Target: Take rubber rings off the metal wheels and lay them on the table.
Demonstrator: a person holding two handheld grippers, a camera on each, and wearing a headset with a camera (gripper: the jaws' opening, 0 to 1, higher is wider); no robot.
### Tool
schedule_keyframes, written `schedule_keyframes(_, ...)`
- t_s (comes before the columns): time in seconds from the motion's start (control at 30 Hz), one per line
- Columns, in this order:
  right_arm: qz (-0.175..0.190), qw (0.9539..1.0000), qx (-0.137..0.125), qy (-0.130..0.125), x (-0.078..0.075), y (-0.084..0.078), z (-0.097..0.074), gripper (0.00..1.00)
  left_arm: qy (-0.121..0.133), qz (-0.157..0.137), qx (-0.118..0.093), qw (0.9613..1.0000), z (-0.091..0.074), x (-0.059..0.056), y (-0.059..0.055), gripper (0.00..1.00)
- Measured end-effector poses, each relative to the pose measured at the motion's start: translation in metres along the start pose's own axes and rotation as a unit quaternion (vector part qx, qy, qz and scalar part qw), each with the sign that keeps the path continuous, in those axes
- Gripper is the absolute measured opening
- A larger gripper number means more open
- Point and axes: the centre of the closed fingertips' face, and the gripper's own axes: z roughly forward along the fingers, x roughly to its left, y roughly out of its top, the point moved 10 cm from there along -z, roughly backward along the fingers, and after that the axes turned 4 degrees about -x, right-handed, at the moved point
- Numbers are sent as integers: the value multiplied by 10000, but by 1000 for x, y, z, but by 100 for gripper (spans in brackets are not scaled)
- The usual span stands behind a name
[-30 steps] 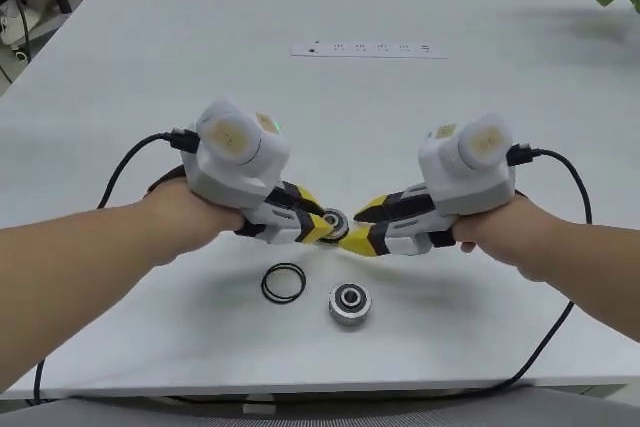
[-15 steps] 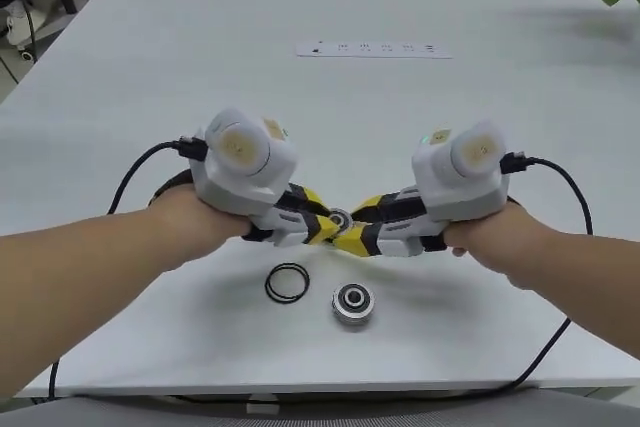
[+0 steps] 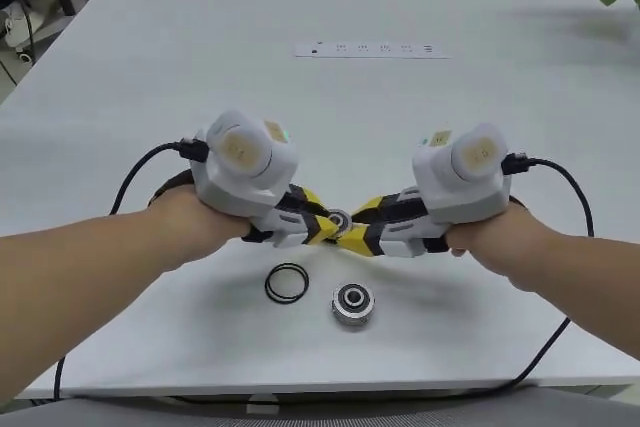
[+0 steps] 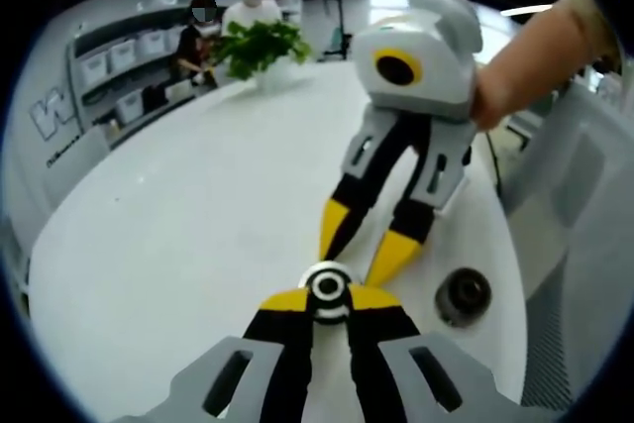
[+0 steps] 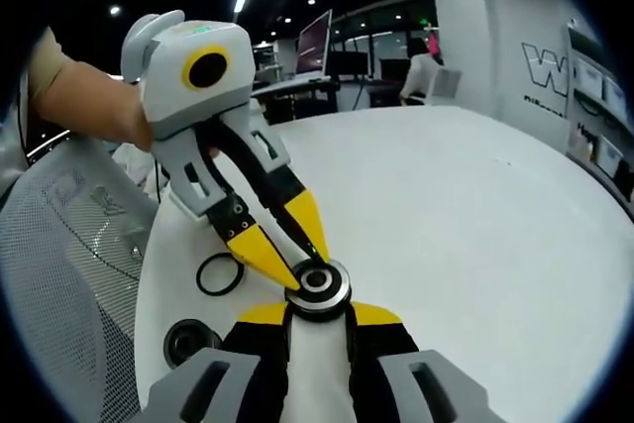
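Rubber rings [image 3: 287, 282], what looked like two overlapping, lay loose on the table [image 3: 450, 117] at the lower centre of the head view, just beside a second metal wheel [image 3: 353, 303] standing free. Above them the held wheel [image 3: 338, 219] sat between the left gripper [image 3: 322, 228] and the right gripper [image 3: 353, 236]. Over the last second the two grippers had drawn a little closer and the right one's tips had come up level with the wheel. In the last half second hardly anything moved, so we judged the grasp settled and the peeling about to start, this wheel's ring not yet off. The head view left the contact too small to read. The left gripper view showed its own jaws narrowed onto the wheel and the right gripper's jaws slightly apart, tips at the rim; whether they pinched anything we could not tell. The right gripper view showed a dark band [image 5: 347, 289] round the wheel's rim, which we took for the ring, with the left gripper's tips meeting at its edge.
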Motion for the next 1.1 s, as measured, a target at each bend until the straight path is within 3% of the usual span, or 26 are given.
schedule_keyframes(0.43,132,9998,112,-115,-1,-4,-3,8,37,-30,5,10000,0,-1,0,12)
schedule_keyframes(0.5,84,9997,160,-191,-3,-4,-3,2,43,-34,8,10000,0,-1,0,12)
schedule_keyframes(0.73,50,9993,229,-301,-2,-2,-3,0,76,-32,13,10000,0,-3,0,12)
schedule_keyframes(0.77,11,9986,351,-406,-2,-4,-3,0,81,-21,16,10000,0,-3,1,12)
schedule_keyframes(1.1,83,9987,272,-417,-2,-2,-3,0,118,1,36,9999,-1,-3,1,12)
